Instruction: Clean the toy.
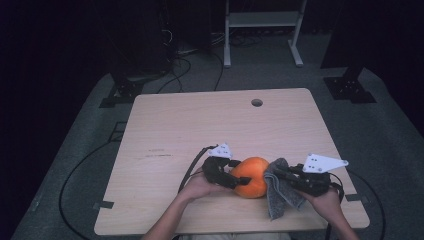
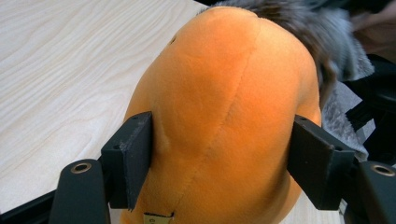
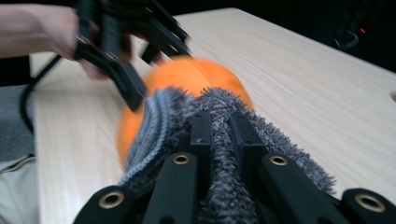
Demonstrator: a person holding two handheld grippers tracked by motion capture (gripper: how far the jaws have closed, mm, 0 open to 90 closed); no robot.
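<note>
Orange plush (image 1: 253, 176) clamped by L gripper (image 1: 239, 181), R gripper (image 1: 280, 173) pinching grey cloth (image 1: 279, 196), tag unreadable

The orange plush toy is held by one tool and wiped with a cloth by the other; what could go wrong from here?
1. The left tool grips the soft orange plush toy low on its sides; a push from the cloth could squeeze it out.
2. The right tool pinches only a fold of the grey cloth, so rubbing might pull the cloth free.
3. The cloth's loose end hangs near the table edge and could snag.
</note>
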